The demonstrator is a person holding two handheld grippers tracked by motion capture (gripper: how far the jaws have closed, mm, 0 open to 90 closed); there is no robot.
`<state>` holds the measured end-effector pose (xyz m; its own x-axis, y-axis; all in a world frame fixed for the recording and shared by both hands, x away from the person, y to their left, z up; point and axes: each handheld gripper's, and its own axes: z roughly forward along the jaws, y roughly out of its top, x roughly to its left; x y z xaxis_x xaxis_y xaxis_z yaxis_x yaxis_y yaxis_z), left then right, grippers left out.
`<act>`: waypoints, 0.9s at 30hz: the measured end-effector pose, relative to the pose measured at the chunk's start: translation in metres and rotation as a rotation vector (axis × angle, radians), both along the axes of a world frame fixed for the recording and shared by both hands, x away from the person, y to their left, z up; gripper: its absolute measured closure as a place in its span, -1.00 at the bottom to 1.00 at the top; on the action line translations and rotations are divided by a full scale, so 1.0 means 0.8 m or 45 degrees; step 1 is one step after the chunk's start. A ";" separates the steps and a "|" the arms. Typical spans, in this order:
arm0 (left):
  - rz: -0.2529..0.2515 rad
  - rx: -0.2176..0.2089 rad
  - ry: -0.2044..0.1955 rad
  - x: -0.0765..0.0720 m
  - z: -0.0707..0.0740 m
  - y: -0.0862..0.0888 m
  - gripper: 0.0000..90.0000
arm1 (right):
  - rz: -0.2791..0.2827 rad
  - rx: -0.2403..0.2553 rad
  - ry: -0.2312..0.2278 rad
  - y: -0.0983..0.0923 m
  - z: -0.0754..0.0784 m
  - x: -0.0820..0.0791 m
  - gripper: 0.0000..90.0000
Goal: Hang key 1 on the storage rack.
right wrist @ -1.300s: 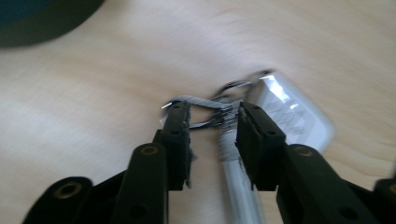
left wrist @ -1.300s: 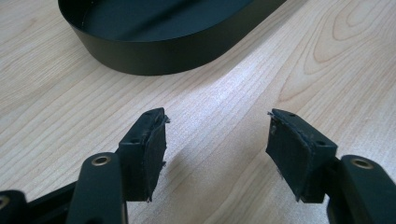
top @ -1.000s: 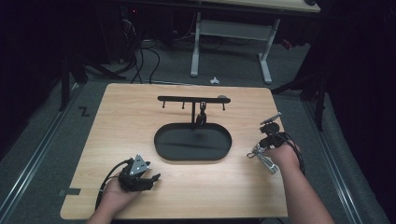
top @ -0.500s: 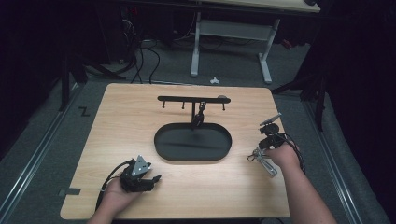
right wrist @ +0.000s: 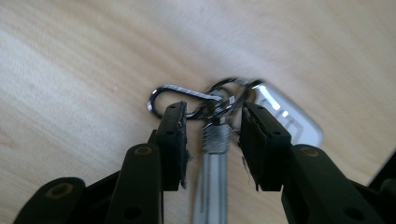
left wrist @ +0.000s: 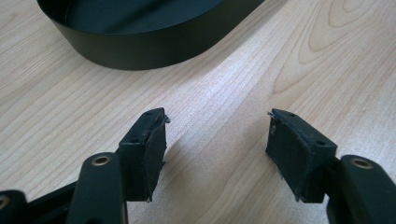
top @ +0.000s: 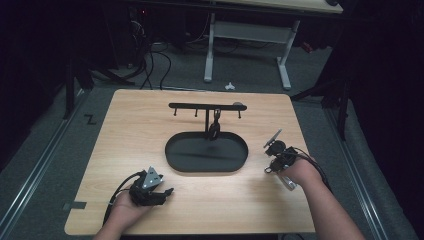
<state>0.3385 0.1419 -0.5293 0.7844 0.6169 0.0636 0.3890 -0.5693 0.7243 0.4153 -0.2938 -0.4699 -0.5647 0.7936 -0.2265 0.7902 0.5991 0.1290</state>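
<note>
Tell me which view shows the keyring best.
The right gripper view: the keyring, with its carabiner clip and silver tag, lies close up between that gripper's jaws. In the high view it's a small silver glint by the right hand.

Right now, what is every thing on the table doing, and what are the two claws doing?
Left claw: open, nothing between its jaws, low over the table.
Right claw: jaws just opening, apart on either side of the keyring, not pressing it.
Keyring: lying on the table with its clip, rings and silver tag.
Oval tray: flat on the table, looks empty.
Hook rack: upright behind the tray, one dark item hanging from it.
</note>
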 end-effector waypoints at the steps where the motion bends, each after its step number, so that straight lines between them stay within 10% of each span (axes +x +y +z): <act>1: -0.001 0.000 0.000 0.000 0.000 0.000 -0.16 | -0.003 -0.002 0.023 0.001 -0.005 0.000 0.37; 5: -0.005 0.003 0.001 -0.001 0.000 0.001 -0.16 | -0.062 0.018 0.056 -0.002 -0.017 0.001 0.38; 15: -0.006 0.002 0.005 -0.001 0.000 0.001 -0.16 | -0.197 0.359 0.171 0.008 -0.022 -0.004 0.47; 27: -0.006 -0.006 0.012 0.000 0.000 0.001 -0.16 | 0.034 0.297 0.056 0.022 0.014 0.005 0.43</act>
<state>0.3384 0.1424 -0.5296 0.7881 0.6132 0.0536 0.3928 -0.5680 0.7233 0.4194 -0.2760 -0.4589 -0.5918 0.8060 -0.0134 0.7821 0.5781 0.2324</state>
